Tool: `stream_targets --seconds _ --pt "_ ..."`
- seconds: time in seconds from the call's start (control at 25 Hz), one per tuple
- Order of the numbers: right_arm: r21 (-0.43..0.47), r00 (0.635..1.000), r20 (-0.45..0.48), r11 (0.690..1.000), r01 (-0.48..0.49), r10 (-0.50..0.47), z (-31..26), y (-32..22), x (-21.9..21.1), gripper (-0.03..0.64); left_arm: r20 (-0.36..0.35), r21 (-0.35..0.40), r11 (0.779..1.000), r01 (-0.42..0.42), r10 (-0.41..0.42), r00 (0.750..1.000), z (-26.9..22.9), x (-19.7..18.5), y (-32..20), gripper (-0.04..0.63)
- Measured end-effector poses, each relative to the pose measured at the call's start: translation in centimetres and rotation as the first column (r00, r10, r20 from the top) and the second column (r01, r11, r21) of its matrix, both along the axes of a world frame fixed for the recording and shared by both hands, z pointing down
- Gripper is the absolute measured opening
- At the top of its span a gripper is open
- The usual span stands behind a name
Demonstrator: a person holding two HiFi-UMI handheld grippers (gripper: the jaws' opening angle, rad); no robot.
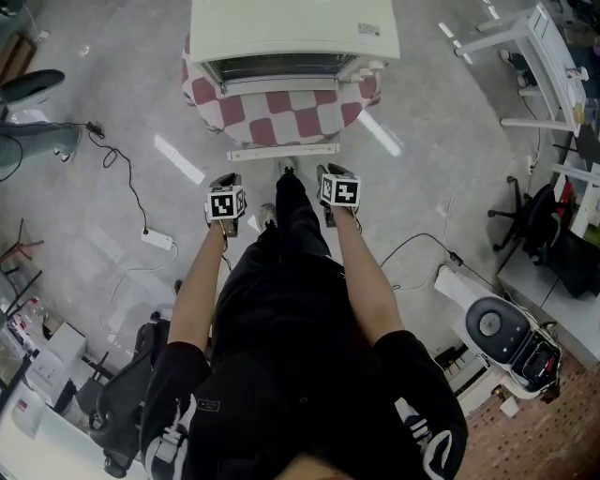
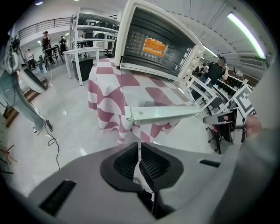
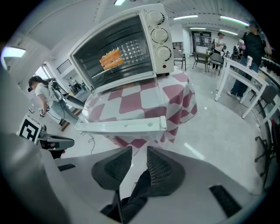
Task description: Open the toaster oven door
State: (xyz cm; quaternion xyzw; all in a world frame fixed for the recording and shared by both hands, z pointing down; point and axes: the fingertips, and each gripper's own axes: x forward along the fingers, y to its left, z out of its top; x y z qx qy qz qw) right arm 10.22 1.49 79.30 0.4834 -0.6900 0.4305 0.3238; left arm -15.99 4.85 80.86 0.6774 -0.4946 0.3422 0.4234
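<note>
Beyond right tongs (image 3: 139, 151), open door (image 3: 122, 126).

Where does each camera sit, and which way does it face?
Head view: on the person's head, looking steeply down past forearms, left gripper and right gripper to the white toaster oven on a red-and-white checked tablecloth.
Left gripper view: on the left gripper, facing the oven from its left; own fingers show.
Right gripper view: likewise from the right; own fingers show.
Shared: all see the lowered white oven door.
</note>
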Motion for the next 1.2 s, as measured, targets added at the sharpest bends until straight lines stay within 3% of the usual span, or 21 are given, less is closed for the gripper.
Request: stream_targets --seconds 0.16,0.32,0.52,0.68,0.88,1.2 --pt "0.050 1.000 -0.006 0.999 -0.020 0.020 -3.5 0.9 0.0 0.090 -0.051 0.040 0.998 0.042 -0.040 0.998 -2.7 -0.4 1.8 0.021" --pt "0.130 0.999 0.000 0.991 -0.037 0.037 -8.0 1.1 -0.2 0.058 -0.082 0.167 0.985 0.037 -0.024 0.996 -7.9 -0.3 2.1 0.011" --pt "0.298 0.999 0.006 0.953 -0.051 0.051 -15.7 0.3 -0.4 0.038 -0.129 0.371 0.927 0.047 0.002 0.992 -16.6 0.4 0.8 0.009" --pt "0.427 0.999 0.036 0.903 -0.050 0.038 -22.3 1.0 -1.3 0.034 -0.139 0.526 0.849 0.054 0.023 0.990 -24.5 0.8 0.8 0.009" --pt "0.585 0.998 0.065 0.810 -0.040 0.002 -30.6 2.1 -2.5 0.031 -0.126 0.685 0.728 0.028 0.080 0.989 -33.2 2.0 1.7 0.009" --pt "0.765 0.996 0.081 0.643 -0.041 -0.032 -40.9 6.0 -2.2 0.031 -0.059 0.846 0.533 -0.028 0.145 0.988 -43.6 4.8 5.1 0.009"
